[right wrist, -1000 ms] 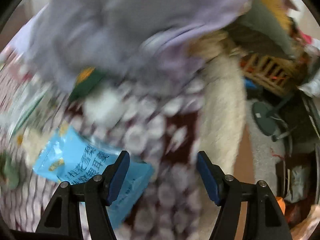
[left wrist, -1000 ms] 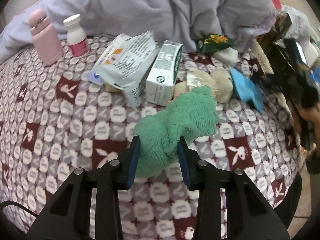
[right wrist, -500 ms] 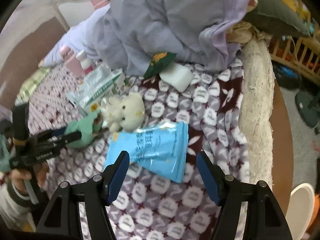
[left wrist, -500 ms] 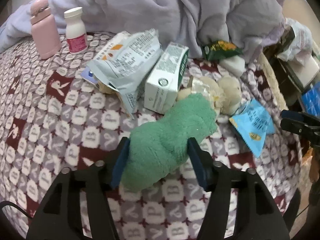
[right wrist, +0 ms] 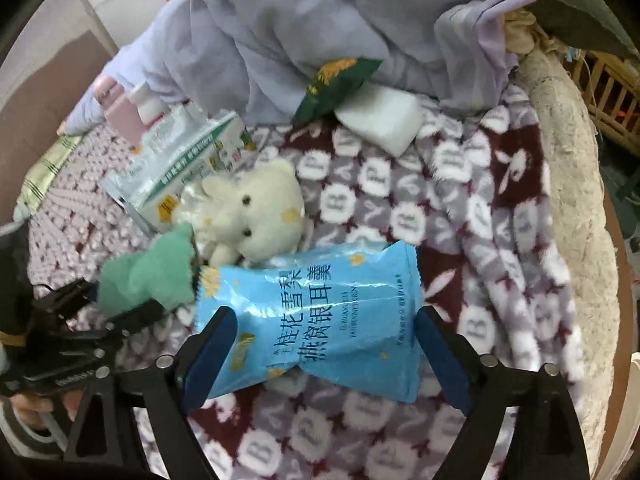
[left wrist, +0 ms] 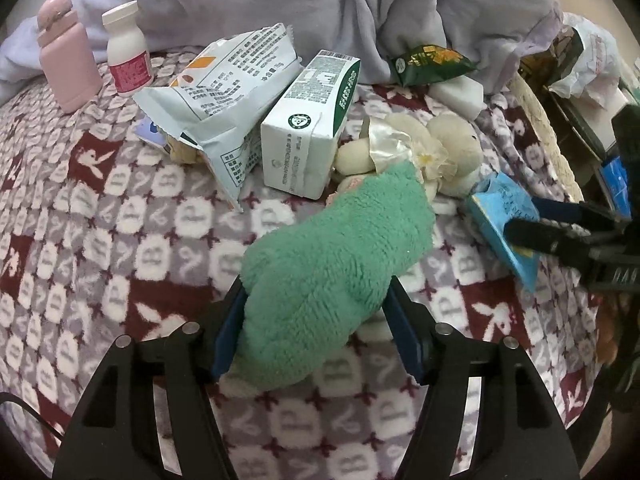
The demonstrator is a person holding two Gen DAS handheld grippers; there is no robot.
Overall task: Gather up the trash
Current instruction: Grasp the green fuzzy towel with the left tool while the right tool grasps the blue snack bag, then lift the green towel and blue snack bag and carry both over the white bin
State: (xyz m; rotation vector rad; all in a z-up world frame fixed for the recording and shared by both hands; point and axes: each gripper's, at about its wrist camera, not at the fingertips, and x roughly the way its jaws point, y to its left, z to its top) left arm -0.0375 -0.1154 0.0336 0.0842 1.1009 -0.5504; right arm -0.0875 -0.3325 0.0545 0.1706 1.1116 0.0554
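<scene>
On the bed, the patterned fleece blanket [right wrist: 472, 184] carries everything, with a rumpled lilac sheet [right wrist: 320, 12] heaped behind the cream plush toy [right wrist: 256, 216]. Left of that toy lie a torn white snack bag [left wrist: 224, 80] and a white-and-green carton [left wrist: 308, 128]; in front of it lies the task's trash, the blue wrapper [right wrist: 316, 312], flat on the blanket. The right gripper [right wrist: 324, 356] has its jaws released wide, straddling the wrapper. Best to press low, then close across the crinkled middle, so it cannot slip. The left gripper [left wrist: 316, 328] has its jaws slack around a green fuzzy cloth [left wrist: 336, 264], squeezing nothing.
</scene>
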